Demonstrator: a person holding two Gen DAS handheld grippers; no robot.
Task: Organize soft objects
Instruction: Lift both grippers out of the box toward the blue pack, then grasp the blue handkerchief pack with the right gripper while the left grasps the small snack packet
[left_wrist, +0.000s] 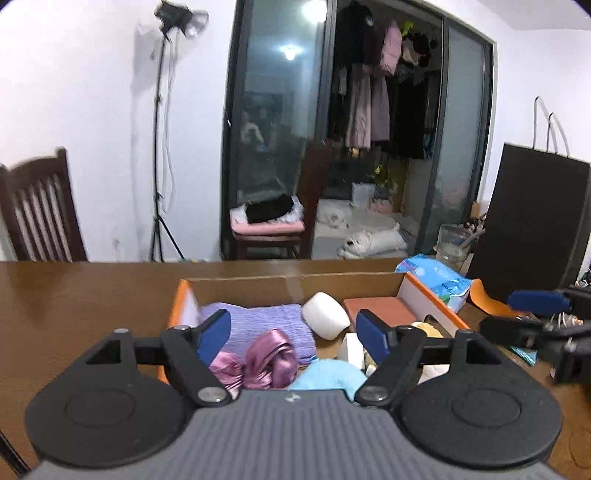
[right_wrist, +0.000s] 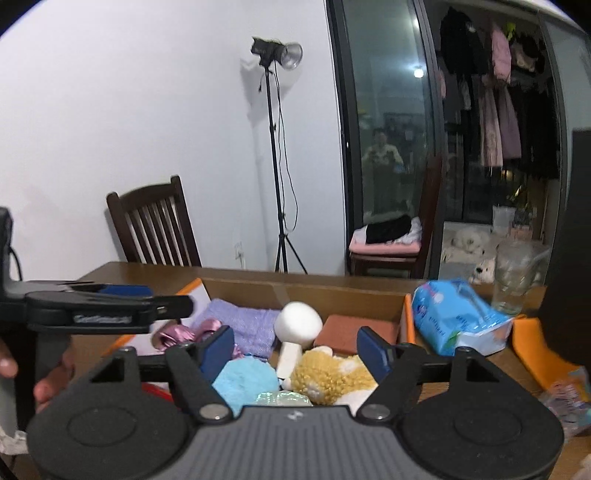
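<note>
I see both of my grippers spread wide with nothing pinched in them. My left gripper (left_wrist: 293, 332) hangs just over the near side of the cardboard box (left_wrist: 258, 282) on the desk (left_wrist: 74, 295). Right below it sit the pink satin bow (left_wrist: 258, 360) and the blue fluffy ball (left_wrist: 325, 374). A bit farther ahead lie the purple folded cloth (left_wrist: 258, 325), the white foam mushroom (left_wrist: 327, 319) and a brown sponge block (left_wrist: 380, 310).

My right gripper (right_wrist: 297, 349) hangs over the same box, with the yellow plush toy (right_wrist: 332, 373) just under it.

Most soft things look tucked into the box already, I think. A blue tissue pack (right_wrist: 454, 321) still sits outside, to the right of my right gripper, next to a glass cup (right_wrist: 513, 277). That pack may be what is left to put away.
</note>
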